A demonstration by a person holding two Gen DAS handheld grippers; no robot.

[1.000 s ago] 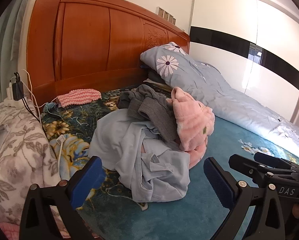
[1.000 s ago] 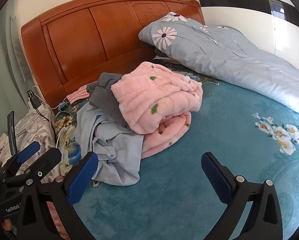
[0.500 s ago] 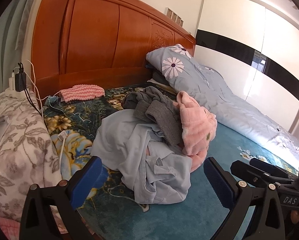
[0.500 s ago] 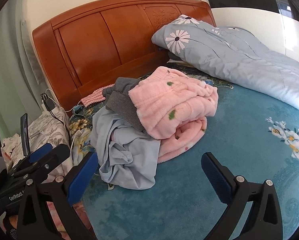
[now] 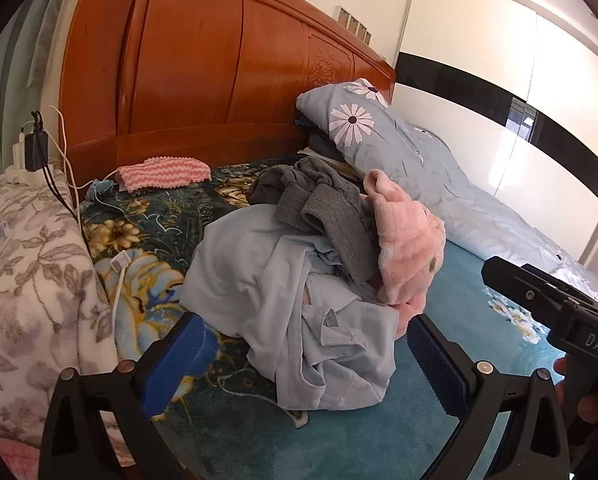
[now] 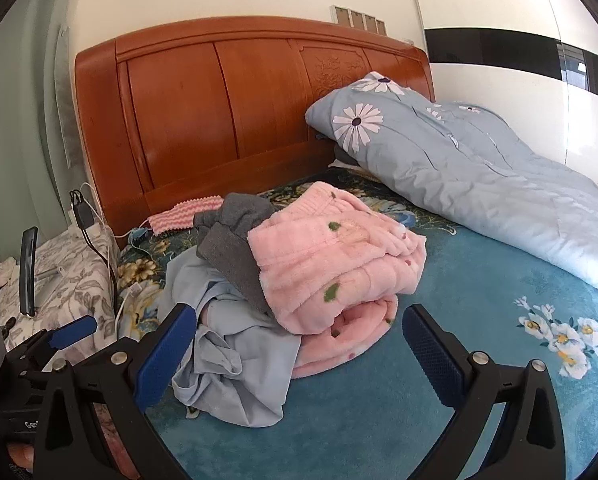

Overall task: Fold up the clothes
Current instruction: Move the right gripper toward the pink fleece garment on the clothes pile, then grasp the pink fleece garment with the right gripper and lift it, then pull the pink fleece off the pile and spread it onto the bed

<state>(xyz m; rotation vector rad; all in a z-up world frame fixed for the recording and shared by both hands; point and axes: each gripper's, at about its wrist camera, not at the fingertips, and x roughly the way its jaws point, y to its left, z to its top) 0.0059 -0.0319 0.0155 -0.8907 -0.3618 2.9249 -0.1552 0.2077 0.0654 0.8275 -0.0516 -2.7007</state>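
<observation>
A pale blue shirt (image 5: 299, 300), grey knit (image 5: 327, 208) and pink fleece (image 6: 331, 264) with green spots. Teal bedspread (image 6: 479, 280) with white flowers, blue-grey quilt (image 6: 479, 176) with daisies, orange-brown headboard (image 6: 227, 112), pink-and-white zigzag cloth (image 5: 163, 172).

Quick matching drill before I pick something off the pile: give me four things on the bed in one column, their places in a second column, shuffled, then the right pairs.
Things:
1. pink fleece garment
2. grey garment
3. light blue garment
4. pink striped cloth

Places:
A. flat near the headboard, apart from the pile
B. bottom of the pile, nearest the left gripper
C. right side of the pile, ahead of the right gripper
D. draped over the pile's top, between the two others

Pairs: 1-C, 2-D, 3-B, 4-A
</observation>
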